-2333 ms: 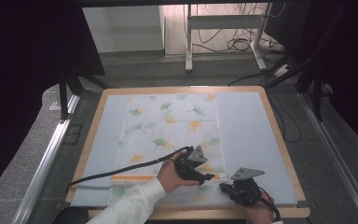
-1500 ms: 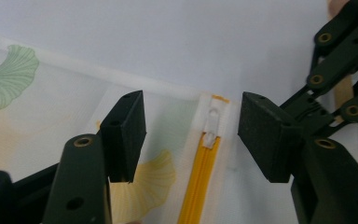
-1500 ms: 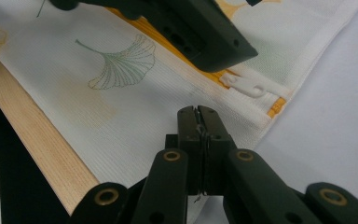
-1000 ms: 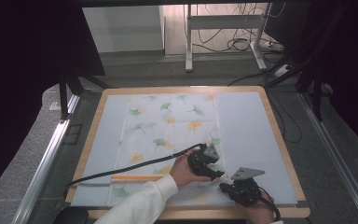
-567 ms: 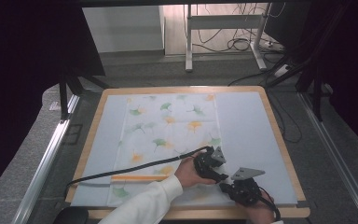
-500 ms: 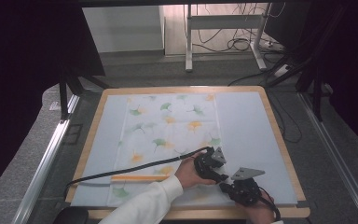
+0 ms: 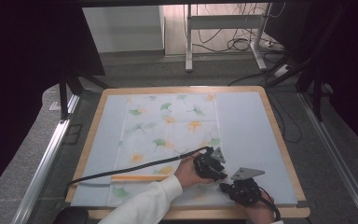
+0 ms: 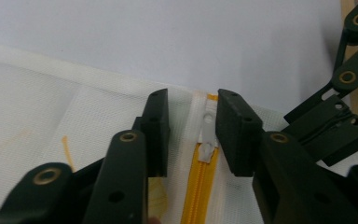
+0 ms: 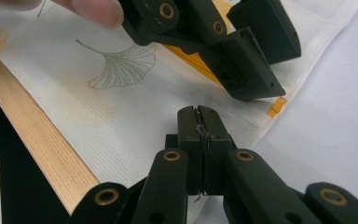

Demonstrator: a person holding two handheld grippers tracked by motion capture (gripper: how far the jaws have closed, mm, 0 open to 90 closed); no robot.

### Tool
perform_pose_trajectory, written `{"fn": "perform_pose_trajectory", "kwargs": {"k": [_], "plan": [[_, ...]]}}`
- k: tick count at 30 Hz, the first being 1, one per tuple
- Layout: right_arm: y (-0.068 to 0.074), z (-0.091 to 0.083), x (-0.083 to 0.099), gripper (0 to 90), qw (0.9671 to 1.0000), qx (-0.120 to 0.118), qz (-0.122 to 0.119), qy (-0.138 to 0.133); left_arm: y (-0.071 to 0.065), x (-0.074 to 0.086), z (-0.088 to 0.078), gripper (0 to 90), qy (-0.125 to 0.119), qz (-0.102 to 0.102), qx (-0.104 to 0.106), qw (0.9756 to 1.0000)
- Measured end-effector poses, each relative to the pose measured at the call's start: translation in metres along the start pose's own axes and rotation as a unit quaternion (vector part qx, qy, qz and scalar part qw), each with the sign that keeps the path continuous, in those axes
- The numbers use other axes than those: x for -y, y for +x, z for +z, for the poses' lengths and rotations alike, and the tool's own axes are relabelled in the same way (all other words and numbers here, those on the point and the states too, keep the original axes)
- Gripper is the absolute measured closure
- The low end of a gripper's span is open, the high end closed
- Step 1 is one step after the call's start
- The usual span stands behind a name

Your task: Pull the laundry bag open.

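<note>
Left gripper view brings out a detail too small for the high view: the white pull tab (image 8: 208,131) of a yellow zipper (image 8: 200,186) lies between the left gripper's (image 8: 192,128) parted jaws, not yet pinched, at the zipper's end by the white leaf-print cloth's (image 8: 51,121) hem. Right gripper view shows the right gripper (image 9: 198,122) pressed shut on a fold of the cloth, just beside the left. From the high view, both tools work near the desk's (image 7: 182,89) front edge toward its right corner, the far half of the pale mat (image 7: 247,121) lying free. The left hand (image 7: 188,171) reaches in from the front, its white sleeve (image 7: 144,200) angled right; the right hand (image 7: 260,212) sits at the front edge.
</note>
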State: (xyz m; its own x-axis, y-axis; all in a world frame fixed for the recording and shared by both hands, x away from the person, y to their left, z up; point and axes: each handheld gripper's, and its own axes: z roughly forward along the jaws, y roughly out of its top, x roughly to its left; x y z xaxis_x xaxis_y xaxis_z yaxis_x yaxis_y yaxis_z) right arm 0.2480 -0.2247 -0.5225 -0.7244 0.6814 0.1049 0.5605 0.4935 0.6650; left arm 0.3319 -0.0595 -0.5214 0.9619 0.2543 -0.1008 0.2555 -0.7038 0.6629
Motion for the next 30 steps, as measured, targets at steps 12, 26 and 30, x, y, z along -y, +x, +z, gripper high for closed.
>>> {"fn": "perform_pose_trajectory", "kwargs": {"k": [12,26,30], "plan": [[-0.0002,0.0001,0.0,88.1,1.0,-0.001,0.0,0.0,-0.0007,0.0001,-0.0023,80.9,0.001,0.001,-0.003,1.0],[-0.0005,0.0001,0.0001,88.1,1.0,-0.002,0.0,-0.001,0.0011,0.003,-0.0072,82.5,-0.004,-0.005,0.003,1.0],[-0.001,0.0001,-0.0001,88.2,1.0,-0.003,0.0,0.0,0.002,0.0045,-0.0079,83.6,-0.005,-0.006,0.008,0.9999]]}}
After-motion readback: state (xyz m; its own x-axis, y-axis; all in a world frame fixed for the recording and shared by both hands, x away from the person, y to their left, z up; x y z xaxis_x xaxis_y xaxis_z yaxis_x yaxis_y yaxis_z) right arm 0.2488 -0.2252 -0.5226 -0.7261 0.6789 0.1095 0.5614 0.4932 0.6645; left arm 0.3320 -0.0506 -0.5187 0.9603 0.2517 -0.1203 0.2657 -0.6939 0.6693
